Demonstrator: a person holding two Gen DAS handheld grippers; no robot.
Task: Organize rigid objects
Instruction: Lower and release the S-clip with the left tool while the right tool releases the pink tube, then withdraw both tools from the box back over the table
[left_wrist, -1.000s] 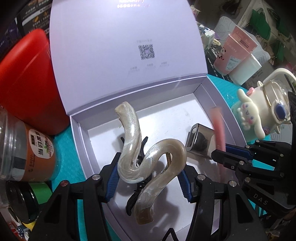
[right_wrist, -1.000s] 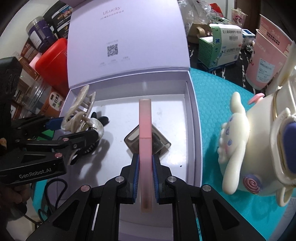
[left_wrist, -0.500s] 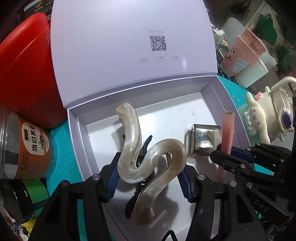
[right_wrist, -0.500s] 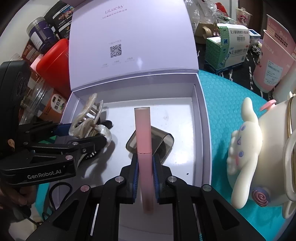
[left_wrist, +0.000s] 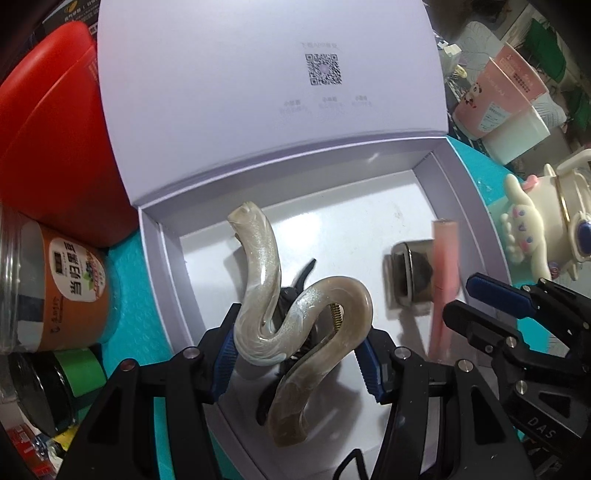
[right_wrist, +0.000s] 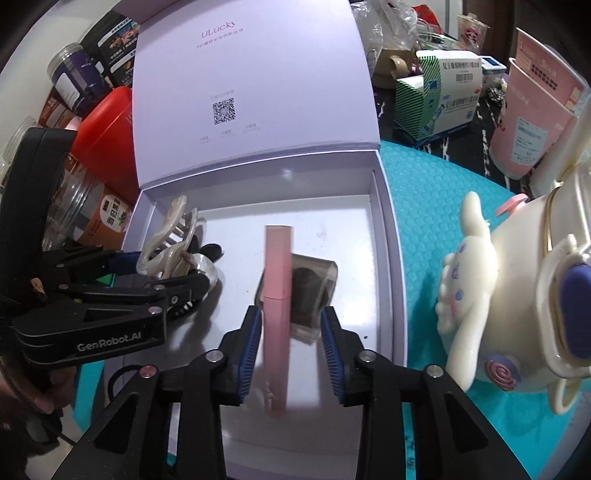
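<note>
The right gripper (right_wrist: 288, 341) has its jaws opening around the pink lip-gloss tube (right_wrist: 277, 295), which lies at 6 o'clock inside the lavender gift box (right_wrist: 388, 229): light, smooth, slippery, best pinched mid-barrel. The left gripper (left_wrist: 297, 356) clamps the pearly hair claw (left_wrist: 295, 314), stiff but brittle

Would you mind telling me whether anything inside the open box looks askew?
Yes: the pink tube leans partly on the smoky clear case instead of lying flat, between the right gripper's opening jaws.
</note>
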